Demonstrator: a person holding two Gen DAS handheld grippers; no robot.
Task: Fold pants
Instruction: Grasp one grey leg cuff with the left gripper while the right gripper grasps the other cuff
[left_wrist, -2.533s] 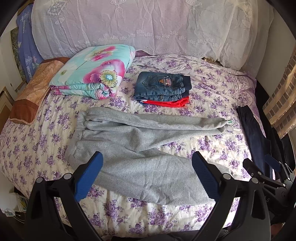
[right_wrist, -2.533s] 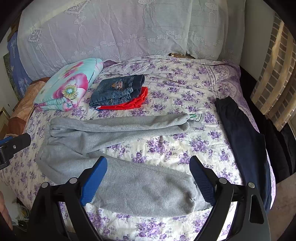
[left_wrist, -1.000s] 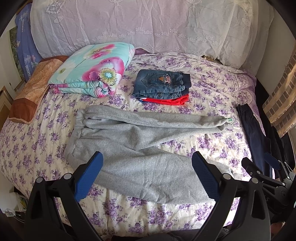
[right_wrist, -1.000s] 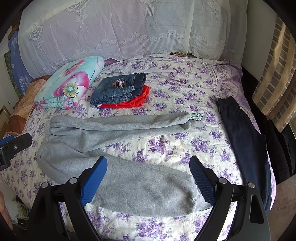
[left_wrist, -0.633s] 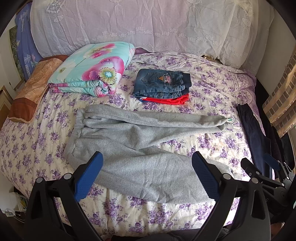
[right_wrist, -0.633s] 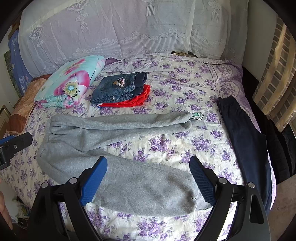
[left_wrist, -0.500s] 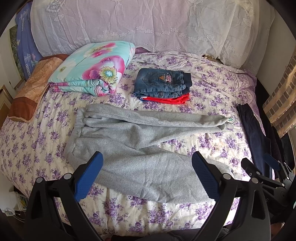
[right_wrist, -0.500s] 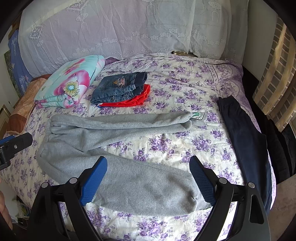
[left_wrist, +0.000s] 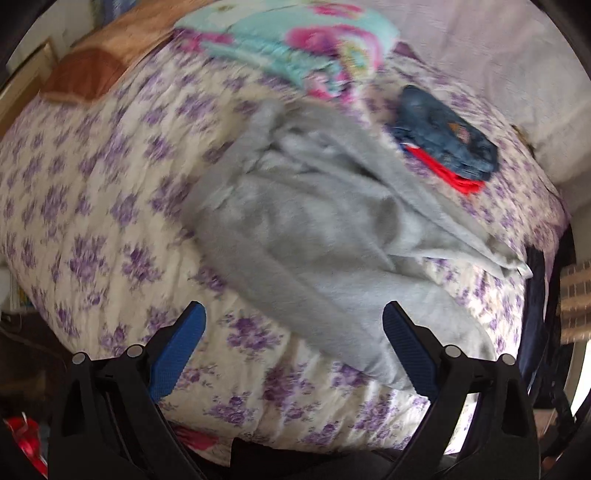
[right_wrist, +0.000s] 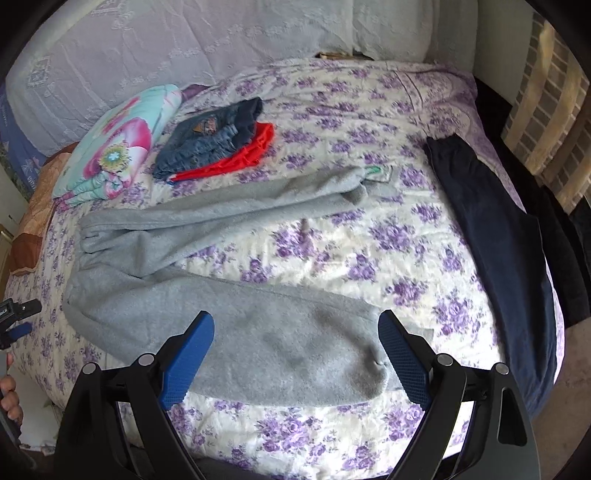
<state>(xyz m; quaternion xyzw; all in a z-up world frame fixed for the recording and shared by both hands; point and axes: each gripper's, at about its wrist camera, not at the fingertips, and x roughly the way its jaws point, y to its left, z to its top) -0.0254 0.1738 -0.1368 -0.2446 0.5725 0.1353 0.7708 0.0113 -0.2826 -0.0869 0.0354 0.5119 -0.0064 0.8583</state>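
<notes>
Blurring grey pants (left_wrist: 332, 236), waistband unclear

Grey pants (left_wrist: 325, 236) motion-blurred in left view

**Soft cloth, matt plastic**

My gray pants (right_wrist: 221, 291) are fuzzy, matt fleece. The bed (right_wrist: 388, 236) wears a quilted, flower-printed cotton cover. The folded jeans (right_wrist: 207, 142) are coarse denim. My right gripper (right_wrist: 295, 354) has matt black plastic arms and blue pads (right_wrist: 186, 360) with a fine grid texture.
</notes>
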